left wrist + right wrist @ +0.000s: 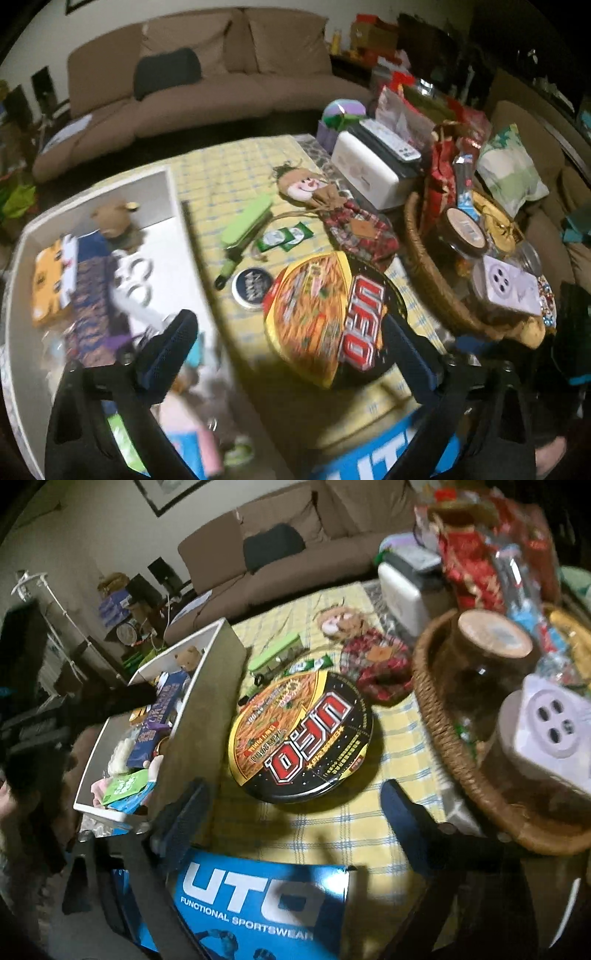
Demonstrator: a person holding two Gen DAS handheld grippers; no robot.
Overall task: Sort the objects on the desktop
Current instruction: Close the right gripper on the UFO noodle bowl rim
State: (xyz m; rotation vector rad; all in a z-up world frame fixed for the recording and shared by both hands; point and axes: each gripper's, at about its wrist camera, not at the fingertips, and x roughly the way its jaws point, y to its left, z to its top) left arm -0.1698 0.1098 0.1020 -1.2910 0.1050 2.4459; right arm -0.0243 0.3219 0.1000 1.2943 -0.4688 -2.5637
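Note:
A round UFO noodle bowl (328, 317) (301, 734) lies on the yellow checked tablecloth (229, 173). My left gripper (290, 350) is open, its fingers wide apart, above the table between the bowl and a white storage box (170, 177) (201, 716) holding several small items. My right gripper (295, 812) is open and empty, just in front of the bowl, above a blue UTO sportswear package (258, 904). A scarecrow doll (332, 206), a green brush (245, 221), green packets (284, 238) and a dark round tin (253, 290) lie beyond the bowl.
A wicker basket (424, 266) (454, 746) full of snacks, a jar and a white socket cube stands at the right. A white appliance (369, 170) sits behind the doll. A brown sofa (207, 74) is beyond the table.

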